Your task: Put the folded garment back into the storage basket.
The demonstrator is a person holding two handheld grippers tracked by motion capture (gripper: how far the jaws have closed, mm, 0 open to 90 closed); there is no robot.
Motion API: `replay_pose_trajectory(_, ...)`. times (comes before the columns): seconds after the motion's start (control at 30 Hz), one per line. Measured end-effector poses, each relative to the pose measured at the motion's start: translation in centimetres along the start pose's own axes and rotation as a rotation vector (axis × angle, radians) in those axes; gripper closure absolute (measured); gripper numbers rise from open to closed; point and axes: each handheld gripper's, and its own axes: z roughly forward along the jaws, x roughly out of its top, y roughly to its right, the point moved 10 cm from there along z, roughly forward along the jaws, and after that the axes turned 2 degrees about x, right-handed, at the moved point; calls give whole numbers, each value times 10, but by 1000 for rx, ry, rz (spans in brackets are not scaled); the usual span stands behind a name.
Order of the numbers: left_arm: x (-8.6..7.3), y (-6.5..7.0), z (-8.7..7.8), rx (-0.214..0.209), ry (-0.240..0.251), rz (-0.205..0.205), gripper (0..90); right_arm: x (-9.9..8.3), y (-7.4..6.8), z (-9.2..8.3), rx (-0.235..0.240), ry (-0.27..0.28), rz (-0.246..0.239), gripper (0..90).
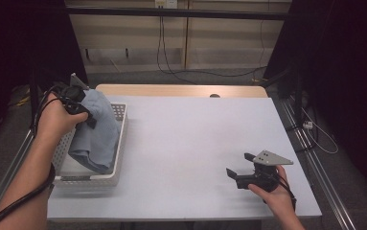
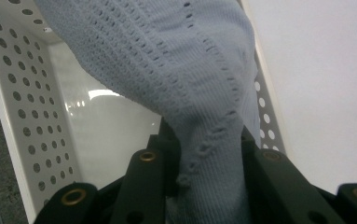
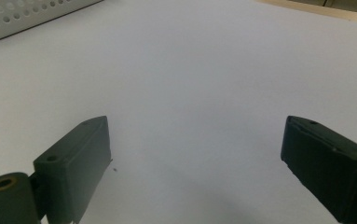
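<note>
Nearest to me on the right, my right tongs (image 1: 237,166) rest low over the pale surface (image 1: 186,143), held by the right hand (image 1: 273,188), with the grey three-cornered plate on top. Their jaws stand wide apart with nothing between them; in the right gripper view I see bare surface between the two black jaws, and a corner of the perforated basket at the upper left.

On the left, my forearm runs up to the left hand (image 1: 59,117), which holds the left tongs (image 1: 86,115) above the white perforated basket (image 1: 115,167). These tongs are clamped on a light blue knitted cloth (image 1: 97,129). In the left gripper view the cloth (image 2: 185,84) is bunched between the black jaws and rises from them, with the basket's holed wall (image 2: 22,116) and glossy floor behind it. From above, the cloth drapes down from the tongs into the basket, its lower folds lying on the basket floor near the front wall.

The basket sits at the left edge of the surface, well apart from the right tongs. Beyond the surface is a wooden strip, then a wall with dangling cables.
</note>
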Motion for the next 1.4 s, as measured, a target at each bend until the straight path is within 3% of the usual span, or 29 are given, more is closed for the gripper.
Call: replay_pose_trajectory(1.4,-16,14,4,-47,-12,16,736,0,-1,1,-1,2,2,75)
